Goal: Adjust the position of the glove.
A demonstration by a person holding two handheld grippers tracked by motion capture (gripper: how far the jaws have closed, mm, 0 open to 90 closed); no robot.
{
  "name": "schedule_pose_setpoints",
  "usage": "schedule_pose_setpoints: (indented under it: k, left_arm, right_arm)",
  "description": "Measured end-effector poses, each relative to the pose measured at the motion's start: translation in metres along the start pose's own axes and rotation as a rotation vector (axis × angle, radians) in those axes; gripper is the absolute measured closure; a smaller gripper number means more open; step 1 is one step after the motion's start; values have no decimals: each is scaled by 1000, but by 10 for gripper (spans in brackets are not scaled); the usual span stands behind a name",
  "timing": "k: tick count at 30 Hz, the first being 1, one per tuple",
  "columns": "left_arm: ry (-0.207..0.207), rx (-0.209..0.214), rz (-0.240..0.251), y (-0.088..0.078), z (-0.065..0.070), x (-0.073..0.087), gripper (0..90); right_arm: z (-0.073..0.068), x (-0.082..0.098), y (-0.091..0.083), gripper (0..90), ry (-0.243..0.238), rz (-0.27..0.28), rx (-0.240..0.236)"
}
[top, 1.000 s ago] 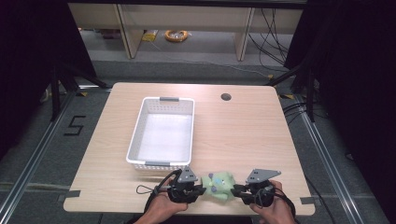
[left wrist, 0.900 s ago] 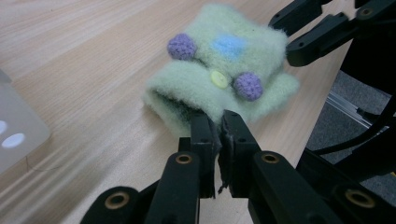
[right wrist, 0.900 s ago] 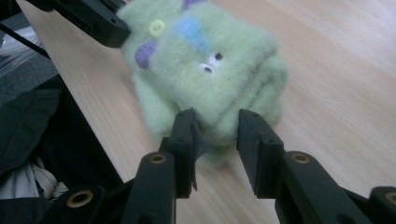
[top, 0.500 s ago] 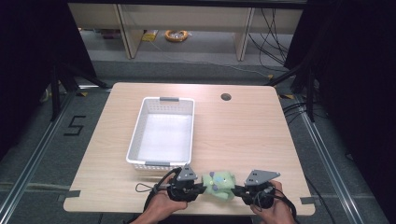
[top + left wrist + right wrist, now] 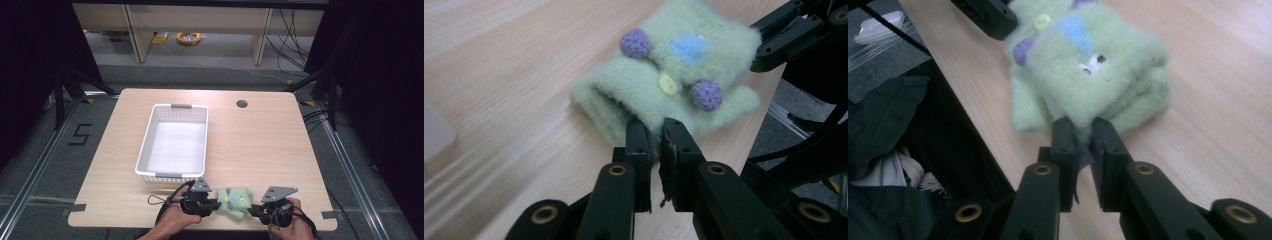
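A fuzzy pale-green mitten [image 5: 235,199] with purple pompoms, a blue patch and a yellow button lies near the table's front edge. My left gripper [image 5: 216,204] is shut on its left end; in the left gripper view the jaws [image 5: 656,132] pinch the mitten's [image 5: 664,65] cuff edge. My right gripper [image 5: 254,210] is shut on the other end, its jaws [image 5: 1082,130] nipping the mitten's [image 5: 1088,65] folded fabric. Those jaws have just been closing, then eased a touch, with cloth between them. Both hands rest at the table edge.
A white slatted basket [image 5: 145,150], with nothing in it, stands behind the mitten, left of centre. A cable hole [image 5: 242,104] sits at the back of the table. The table's front edge [image 5: 200,226] runs right below the grippers. Cables trail from both grippers.
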State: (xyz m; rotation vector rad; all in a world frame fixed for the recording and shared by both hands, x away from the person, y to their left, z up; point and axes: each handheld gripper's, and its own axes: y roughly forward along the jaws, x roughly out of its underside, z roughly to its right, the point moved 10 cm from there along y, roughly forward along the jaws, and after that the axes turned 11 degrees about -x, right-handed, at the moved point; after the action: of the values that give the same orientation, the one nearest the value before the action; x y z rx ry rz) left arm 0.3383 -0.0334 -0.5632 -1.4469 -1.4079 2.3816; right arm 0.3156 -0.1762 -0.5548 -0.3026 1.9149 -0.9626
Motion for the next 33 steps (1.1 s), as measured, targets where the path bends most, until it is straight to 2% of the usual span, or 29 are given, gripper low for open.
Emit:
schedule_pose_setpoints:
  k: [1,2,3,5,6,7,8,9,10,11,12,13,16,17,18,19,20,21,22,23,24,25,26,27,28,30,31,32,33]
  left_arm:
    - [-14,-3,-4,0,-2,0,770]
    - [-23,-5,-6,-1,-3,0,718]
    - [-38,0,-5,-2,-4,0,681]
    - [-49,-3,-2,-4,-6,-2,612]
    - [-74,-2,15,-9,-10,-6,585]
    - [-82,-3,20,-12,-12,-9,572]
    - [-96,-7,30,-13,-13,-11,550]
    - [-96,-7,30,-13,-13,-11,533]
    - [-109,-13,31,-14,-15,-14,516]
    - [-121,-15,36,-13,-14,-15,511]
    - [-131,-15,35,-12,-14,-16,501]
    - [-131,-15,35,-12,-14,-16,497]
    - [-148,-33,27,-7,-13,-16,482]
    - [-155,-26,13,-4,-13,-16,475]
    - [-162,-34,16,-1,-14,-17,469]
    - [-162,-34,16,-1,-14,-17,464]
    - [-174,-36,-5,2,-14,-16,460]
    - [-174,-19,-12,4,-14,-16,460]
    - [-176,-22,-24,5,-13,-14,459]
    - [-177,-33,-25,7,-14,-14,459]
    - [-190,-27,-23,9,-14,-14,459]
    - [-190,-27,-23,9,-14,-14,459]
    - [-188,-19,-46,10,-15,-12,457]
    - [-188,-19,-46,10,-15,-12,457]
    - [-189,-19,-46,12,-16,-11,457]
    - [-196,-28,-64,13,-15,-7,462]
    - [-191,-10,-62,15,-14,-6,462]
    - [-203,-2,-61,16,-12,-6,464]
    - [-194,8,-70,16,-12,-5,468]
  right_arm:
    - [-1,2,0,783,26,-14,-3]
    - [0,3,0,736,14,-15,-11]
    - [-1,2,-1,688,42,0,-13]
    - [0,1,-2,660,48,13,-14]
    - [3,-7,-11,575,62,74,-9]
    - [4,-7,-16,563,81,70,-5]
    - [9,-12,-22,542,79,111,10]
    - [9,-12,-22,542,79,111,10]
    - [12,-18,-29,521,154,170,11]
    - [17,-19,-30,508,136,170,25]
    - [19,-19,-29,491,158,179,22]
    - [20,-18,-28,487,180,174,29]
    - [23,-18,-17,487,249,169,-16]
    - [28,-18,-15,479,232,164,-6]
    - [25,-20,-12,474,276,175,-22]
    - [25,-20,-12,474,276,175,-22]
    - [28,-23,-9,471,263,175,-33]
    - [25,-24,-8,471,286,169,-32]
    - [28,-25,-7,471,252,174,-27]
    - [25,-26,-4,475,281,160,-30]
    - [27,-27,-1,482,245,155,-38]
    - [27,-27,-1,482,245,155,-38]
    - [31,-26,6,490,243,131,-1]
    - [31,-26,6,490,243,131,-1]
    - [33,-22,11,491,255,91,-2]
    - [34,-18,14,491,266,72,-4]
    - [35,-19,16,492,269,100,-11]
    - [35,-16,15,492,282,83,-14]
    - [36,-14,14,492,284,57,-23]
